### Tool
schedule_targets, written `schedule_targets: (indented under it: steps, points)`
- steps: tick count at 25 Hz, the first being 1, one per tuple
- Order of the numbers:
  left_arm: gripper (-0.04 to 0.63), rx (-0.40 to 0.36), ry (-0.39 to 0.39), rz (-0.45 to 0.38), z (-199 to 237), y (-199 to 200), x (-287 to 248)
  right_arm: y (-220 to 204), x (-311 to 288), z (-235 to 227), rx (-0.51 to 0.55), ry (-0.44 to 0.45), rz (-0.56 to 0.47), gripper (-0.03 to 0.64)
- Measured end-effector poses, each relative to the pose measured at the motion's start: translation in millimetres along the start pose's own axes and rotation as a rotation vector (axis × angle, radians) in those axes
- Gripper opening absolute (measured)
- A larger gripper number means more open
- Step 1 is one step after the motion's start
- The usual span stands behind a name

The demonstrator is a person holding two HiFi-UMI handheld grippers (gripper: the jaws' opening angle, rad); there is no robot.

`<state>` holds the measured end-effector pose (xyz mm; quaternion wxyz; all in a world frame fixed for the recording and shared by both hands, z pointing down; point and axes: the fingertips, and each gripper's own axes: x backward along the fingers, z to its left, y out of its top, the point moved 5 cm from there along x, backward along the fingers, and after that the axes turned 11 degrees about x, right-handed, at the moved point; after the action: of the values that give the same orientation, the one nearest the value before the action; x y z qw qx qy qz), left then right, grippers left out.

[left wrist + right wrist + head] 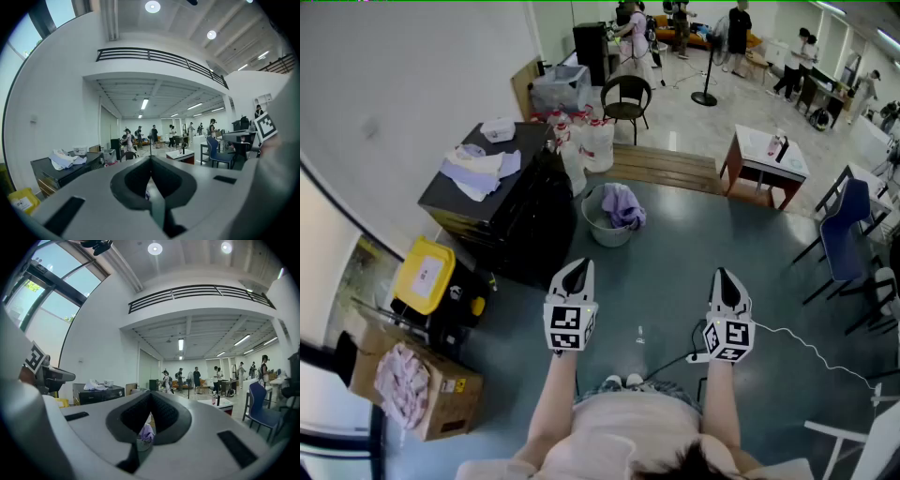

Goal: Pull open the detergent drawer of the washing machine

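Although the washing machine (502, 211) is seen at ten o'clock from the left gripper (577, 267) in the head view, its detergent drawer cannot be made out. Its front is better shown in the right gripper view. Both the left gripper's jaws and those of the right gripper (723, 275) are held together, empty.

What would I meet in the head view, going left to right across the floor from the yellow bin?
The yellow bin → black washing machine → basin with purple cloth → white-topped table → blue chair.

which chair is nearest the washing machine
The black round-backed chair, just beyond the washing machine in the head view. The blue chair stands far off at the right edge.
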<state>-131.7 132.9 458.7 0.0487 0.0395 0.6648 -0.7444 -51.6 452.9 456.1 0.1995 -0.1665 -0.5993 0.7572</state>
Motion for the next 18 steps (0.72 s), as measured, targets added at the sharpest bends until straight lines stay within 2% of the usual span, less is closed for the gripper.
schedule_targets:
  steps: [18]
  points:
    - [0.026, 0.019, 0.006, 0.02, 6, 3, -2, 5, -18, 11, -0.004, 0.034, -0.007, 0.015]
